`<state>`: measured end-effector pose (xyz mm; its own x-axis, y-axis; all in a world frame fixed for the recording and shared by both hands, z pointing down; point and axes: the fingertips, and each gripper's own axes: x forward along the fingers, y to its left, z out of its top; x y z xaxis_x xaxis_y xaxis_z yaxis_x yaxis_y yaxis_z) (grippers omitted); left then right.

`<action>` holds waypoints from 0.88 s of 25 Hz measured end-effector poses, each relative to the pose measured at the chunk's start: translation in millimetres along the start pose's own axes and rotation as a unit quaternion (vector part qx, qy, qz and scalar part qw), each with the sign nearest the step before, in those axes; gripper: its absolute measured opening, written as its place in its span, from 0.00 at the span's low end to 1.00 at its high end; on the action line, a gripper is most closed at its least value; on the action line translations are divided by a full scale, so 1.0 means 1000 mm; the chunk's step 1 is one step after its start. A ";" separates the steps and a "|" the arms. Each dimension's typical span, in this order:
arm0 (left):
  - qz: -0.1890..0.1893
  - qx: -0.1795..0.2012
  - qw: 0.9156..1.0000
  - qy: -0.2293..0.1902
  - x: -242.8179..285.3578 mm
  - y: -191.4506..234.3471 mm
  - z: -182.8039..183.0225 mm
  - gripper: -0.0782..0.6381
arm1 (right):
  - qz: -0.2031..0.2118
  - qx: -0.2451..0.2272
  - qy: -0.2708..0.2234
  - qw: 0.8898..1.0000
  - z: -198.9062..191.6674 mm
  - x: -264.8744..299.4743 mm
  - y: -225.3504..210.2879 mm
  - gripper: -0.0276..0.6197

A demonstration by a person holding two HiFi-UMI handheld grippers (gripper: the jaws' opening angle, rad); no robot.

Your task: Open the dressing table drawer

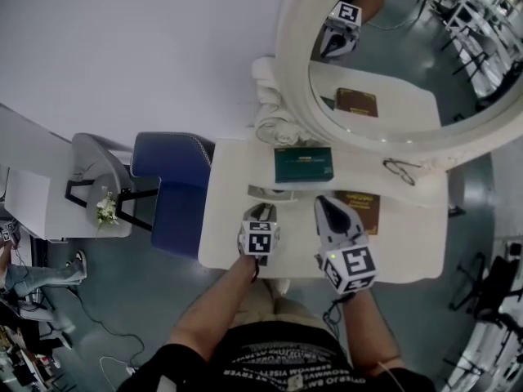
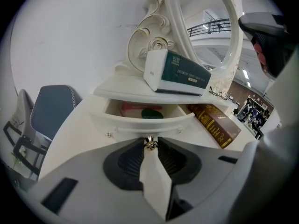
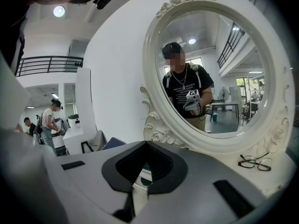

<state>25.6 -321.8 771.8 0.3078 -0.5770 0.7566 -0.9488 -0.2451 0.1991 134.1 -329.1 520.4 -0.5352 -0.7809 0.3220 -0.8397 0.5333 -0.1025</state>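
The white dressing table point(image 1: 409, 251) has a small drawer point(image 2: 140, 121) under its raised shelf. The drawer stands pulled partly out, with a red thing and a green thing point(image 2: 150, 113) showing inside. My left gripper point(image 2: 149, 141) is shut on the drawer's small metal knob point(image 2: 149, 144), at the middle of the drawer front. In the head view the left gripper point(image 1: 260, 212) reaches from the table's front edge to the drawer point(image 1: 268, 193). My right gripper point(image 1: 325, 203) hovers beside it over the tabletop, jaws together and empty. In its own view the right gripper point(image 3: 147, 143) faces the mirror.
A dark green box point(image 1: 303, 164) lies on the shelf above the drawer. A brown book point(image 1: 361, 212) lies right of the drawer and glasses point(image 1: 402, 170) sit near the oval mirror's frame point(image 1: 294, 80). A blue chair point(image 1: 172, 186) and a side table with flowers point(image 1: 105, 209) stand to the left.
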 end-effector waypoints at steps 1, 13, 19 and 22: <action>0.000 -0.001 1.000 0.000 -0.001 -0.001 -0.001 0.24 | 0.000 0.000 0.000 1.000 0.000 -0.001 0.001 0.05; 0.006 -0.005 1.000 0.000 -0.005 -0.004 -0.009 0.24 | -0.001 -0.002 -0.007 1.000 0.004 -0.008 0.003 0.05; 0.009 -0.008 1.000 0.003 -0.009 -0.005 -0.014 0.24 | -0.005 0.000 -0.009 1.000 0.004 -0.012 0.000 0.05; 0.009 -0.005 1.000 0.003 -0.011 -0.005 -0.016 0.24 | -0.004 0.000 -0.011 1.000 0.005 -0.014 0.002 0.05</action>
<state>26.0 -301.3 772.1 0.2907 -0.5763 0.7638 -0.9547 -0.2274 0.1918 139.8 -318.6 511.4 -0.5313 -0.7919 0.3011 -0.8434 0.5280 -0.0996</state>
